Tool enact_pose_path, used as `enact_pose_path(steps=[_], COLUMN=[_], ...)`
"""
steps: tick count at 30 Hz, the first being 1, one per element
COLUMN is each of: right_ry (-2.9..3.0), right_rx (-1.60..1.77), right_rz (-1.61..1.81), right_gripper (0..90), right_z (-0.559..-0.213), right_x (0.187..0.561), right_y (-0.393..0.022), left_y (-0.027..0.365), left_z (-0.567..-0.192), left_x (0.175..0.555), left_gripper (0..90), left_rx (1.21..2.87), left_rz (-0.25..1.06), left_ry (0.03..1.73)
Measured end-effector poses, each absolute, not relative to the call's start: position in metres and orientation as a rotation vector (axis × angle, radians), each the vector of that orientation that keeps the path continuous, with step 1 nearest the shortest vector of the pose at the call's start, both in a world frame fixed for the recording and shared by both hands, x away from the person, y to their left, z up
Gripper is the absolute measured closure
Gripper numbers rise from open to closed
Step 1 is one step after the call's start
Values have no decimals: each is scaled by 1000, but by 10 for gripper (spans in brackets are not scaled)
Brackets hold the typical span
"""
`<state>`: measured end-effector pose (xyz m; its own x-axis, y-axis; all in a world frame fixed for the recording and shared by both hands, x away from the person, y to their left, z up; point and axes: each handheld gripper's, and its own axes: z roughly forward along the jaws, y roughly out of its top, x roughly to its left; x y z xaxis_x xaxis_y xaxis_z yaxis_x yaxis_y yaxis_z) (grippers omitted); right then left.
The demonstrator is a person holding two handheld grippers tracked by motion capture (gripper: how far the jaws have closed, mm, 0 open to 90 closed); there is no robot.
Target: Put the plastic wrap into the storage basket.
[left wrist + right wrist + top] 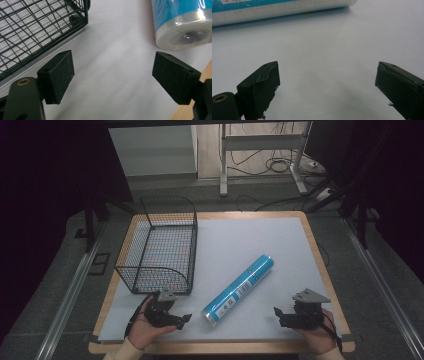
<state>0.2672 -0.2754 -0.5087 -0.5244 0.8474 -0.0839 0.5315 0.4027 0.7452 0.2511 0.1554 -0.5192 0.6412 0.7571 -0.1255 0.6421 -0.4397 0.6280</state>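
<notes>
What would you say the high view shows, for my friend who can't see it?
A blue roll lies slanted on a pale mat on a wooden table, with a black wire basket to its left. Near the front edge, a person's hands hold the left gripper and the right gripper, one on each side of the roll, touching nothing.

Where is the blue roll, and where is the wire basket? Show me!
blue roll point(239, 291): high view, on the middle of its blue wrapper.
wire basket point(154, 272): high view, on its near wire wall.
</notes>
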Motion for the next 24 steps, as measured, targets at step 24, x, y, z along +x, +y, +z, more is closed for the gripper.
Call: enact_pose_path(steps=[24], right_ry=[2237], right_rx=[1179], right_rz=[919], right_gripper=[103], right_z=[-509], right_x=[271], right_y=[-281], left_y=[151], left_z=[-498], left_x=[250], left_gripper=[185], left_rx=[2198], left_rz=[220], left_ry=[1085])
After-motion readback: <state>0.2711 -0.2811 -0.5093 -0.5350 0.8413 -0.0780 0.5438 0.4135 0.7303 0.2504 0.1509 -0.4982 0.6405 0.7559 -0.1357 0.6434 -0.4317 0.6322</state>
